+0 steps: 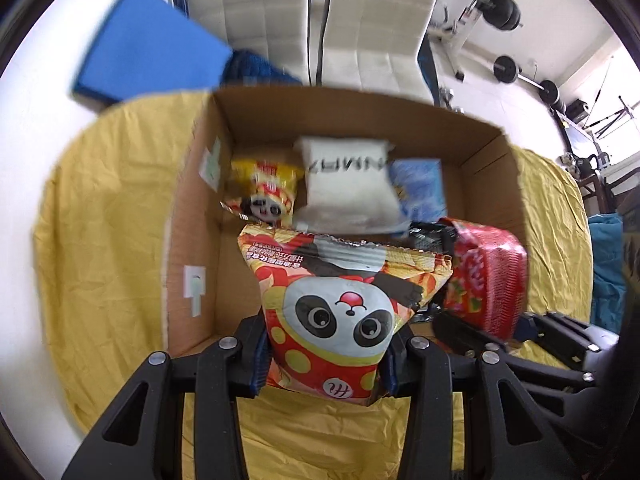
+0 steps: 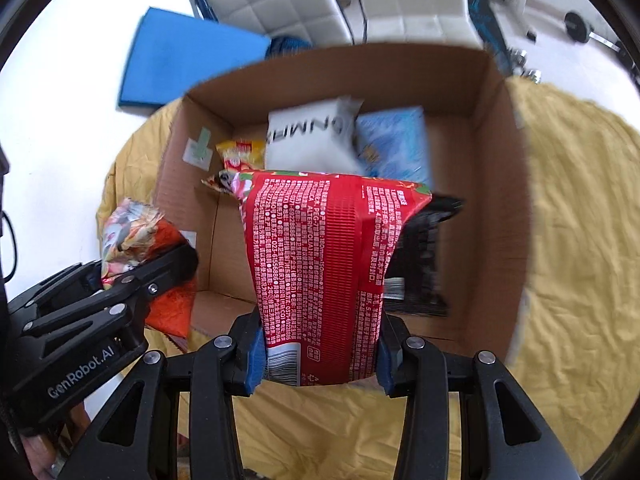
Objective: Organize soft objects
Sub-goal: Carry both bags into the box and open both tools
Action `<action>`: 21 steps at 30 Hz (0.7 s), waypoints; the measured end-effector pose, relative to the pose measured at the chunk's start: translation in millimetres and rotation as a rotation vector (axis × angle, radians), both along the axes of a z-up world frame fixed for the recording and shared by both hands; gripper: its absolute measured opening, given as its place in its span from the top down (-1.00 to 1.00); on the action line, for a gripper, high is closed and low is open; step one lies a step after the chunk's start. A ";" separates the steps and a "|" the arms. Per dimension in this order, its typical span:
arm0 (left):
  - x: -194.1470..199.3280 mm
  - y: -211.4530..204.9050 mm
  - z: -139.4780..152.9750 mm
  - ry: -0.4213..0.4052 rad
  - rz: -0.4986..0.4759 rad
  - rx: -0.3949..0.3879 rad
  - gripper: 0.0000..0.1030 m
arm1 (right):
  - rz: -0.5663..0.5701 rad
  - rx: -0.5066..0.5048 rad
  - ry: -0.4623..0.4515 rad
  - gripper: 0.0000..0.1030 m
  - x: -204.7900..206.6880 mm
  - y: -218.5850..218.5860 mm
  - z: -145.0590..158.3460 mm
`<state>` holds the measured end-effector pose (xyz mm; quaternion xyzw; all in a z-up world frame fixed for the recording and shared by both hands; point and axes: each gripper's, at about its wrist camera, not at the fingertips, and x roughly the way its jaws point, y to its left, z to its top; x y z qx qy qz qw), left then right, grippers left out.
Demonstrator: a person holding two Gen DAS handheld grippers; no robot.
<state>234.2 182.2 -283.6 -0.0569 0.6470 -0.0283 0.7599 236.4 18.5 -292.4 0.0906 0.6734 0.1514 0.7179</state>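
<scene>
My left gripper (image 1: 324, 364) is shut on a panda snack bag (image 1: 340, 312), held over the near edge of an open cardboard box (image 1: 192, 240). My right gripper (image 2: 320, 360) is shut on a red packet (image 2: 324, 264) with white print, held above the same box (image 2: 496, 200). Inside the box lie a white pack (image 1: 344, 184), a yellow panda bag (image 1: 268, 196), a light blue pack (image 1: 420, 188) and a black pack (image 2: 420, 264). The right gripper with its red packet (image 1: 488, 276) shows in the left wrist view; the left gripper (image 2: 120, 280) shows in the right wrist view.
The box stands on a yellow cloth (image 1: 104, 216) spread on a white floor. A blue mat (image 1: 148, 44) and white padded chairs (image 1: 360, 28) are behind the box. Barbells and a rack (image 1: 504, 40) stand at the far right.
</scene>
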 end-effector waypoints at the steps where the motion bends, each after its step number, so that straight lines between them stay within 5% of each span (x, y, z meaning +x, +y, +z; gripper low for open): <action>1: 6.3 6.4 -12.5 0.037 0.008 -0.023 0.23 | 0.008 0.003 0.019 0.12 3.4 4.3 -11.3; 8: 32.1 27.4 -71.1 0.197 0.039 -0.104 0.23 | 0.034 0.010 0.117 0.12 12.3 24.8 -67.9; 21: 42.0 17.6 -127.3 0.349 -0.012 -0.052 0.22 | 0.009 -0.030 0.199 0.09 26.5 43.1 -130.2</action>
